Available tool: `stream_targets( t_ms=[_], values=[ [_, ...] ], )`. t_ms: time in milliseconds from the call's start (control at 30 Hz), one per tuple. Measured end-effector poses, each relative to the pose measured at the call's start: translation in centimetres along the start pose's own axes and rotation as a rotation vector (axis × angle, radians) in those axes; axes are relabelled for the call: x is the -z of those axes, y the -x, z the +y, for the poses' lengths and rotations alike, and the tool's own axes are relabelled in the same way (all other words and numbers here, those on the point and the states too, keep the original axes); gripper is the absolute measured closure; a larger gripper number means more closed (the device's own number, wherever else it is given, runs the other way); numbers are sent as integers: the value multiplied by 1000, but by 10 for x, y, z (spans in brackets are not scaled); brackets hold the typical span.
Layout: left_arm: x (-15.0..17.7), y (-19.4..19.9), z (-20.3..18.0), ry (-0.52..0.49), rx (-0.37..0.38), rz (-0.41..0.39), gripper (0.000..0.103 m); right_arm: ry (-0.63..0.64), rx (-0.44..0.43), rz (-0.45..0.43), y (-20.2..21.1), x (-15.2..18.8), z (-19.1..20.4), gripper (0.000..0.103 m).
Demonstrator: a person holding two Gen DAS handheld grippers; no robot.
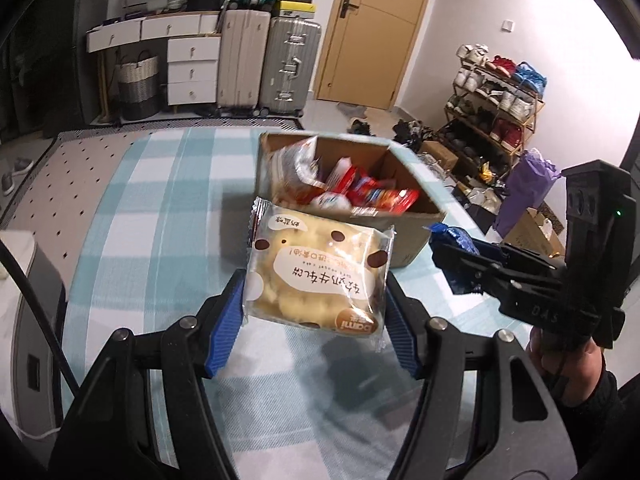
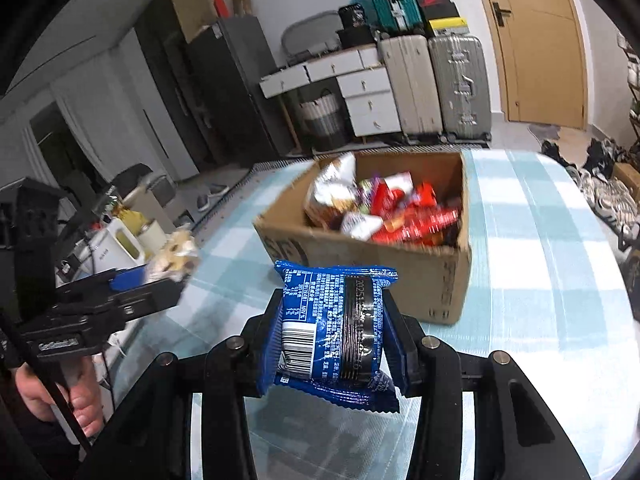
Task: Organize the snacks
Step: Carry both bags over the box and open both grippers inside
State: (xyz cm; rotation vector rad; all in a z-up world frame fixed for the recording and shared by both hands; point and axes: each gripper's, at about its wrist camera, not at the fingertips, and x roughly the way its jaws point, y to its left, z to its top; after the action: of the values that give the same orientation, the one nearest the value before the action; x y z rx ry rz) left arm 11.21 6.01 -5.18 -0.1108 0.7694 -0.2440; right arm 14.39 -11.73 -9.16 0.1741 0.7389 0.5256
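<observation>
Snacks fill both your claws: left claw (image 1: 316,316) clamps a cream bread packet (image 1: 316,272), right claw (image 2: 336,336) a blue biscuit packet (image 2: 334,328), both before the cardboard box (image 2: 400,272).

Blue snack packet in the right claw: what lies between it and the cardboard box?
Only bare checked tablecloth; the right wrist view shows nothing between the blue snack packet and cardboard box.

Both wrist views toward shared cardboard box (image 1: 344,200)

Right gripper (image 2: 334,336) jaws clamp a blue snack packet (image 2: 336,332) near the cardboard box (image 2: 440,276).
</observation>
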Motion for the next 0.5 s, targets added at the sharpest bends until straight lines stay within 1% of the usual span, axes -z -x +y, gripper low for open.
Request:
stream_targets(
  t_ms=[167, 267, 367, 500],
  values=[
    [-30, -3, -11, -24, 32, 2, 41, 7, -30, -20, 17, -23, 5, 59],
    [-48, -4, -18, -47, 27, -15, 41, -2, -51, -42, 26, -42, 5, 59],
    [-66, -8, -23, -46, 52, -9, 41, -7, -69, -60, 35, -61, 6, 59],
    [-90, -19, -35, -52, 37, -22, 41, 14, -66, -80, 40, -84, 8, 59]
  ],
)
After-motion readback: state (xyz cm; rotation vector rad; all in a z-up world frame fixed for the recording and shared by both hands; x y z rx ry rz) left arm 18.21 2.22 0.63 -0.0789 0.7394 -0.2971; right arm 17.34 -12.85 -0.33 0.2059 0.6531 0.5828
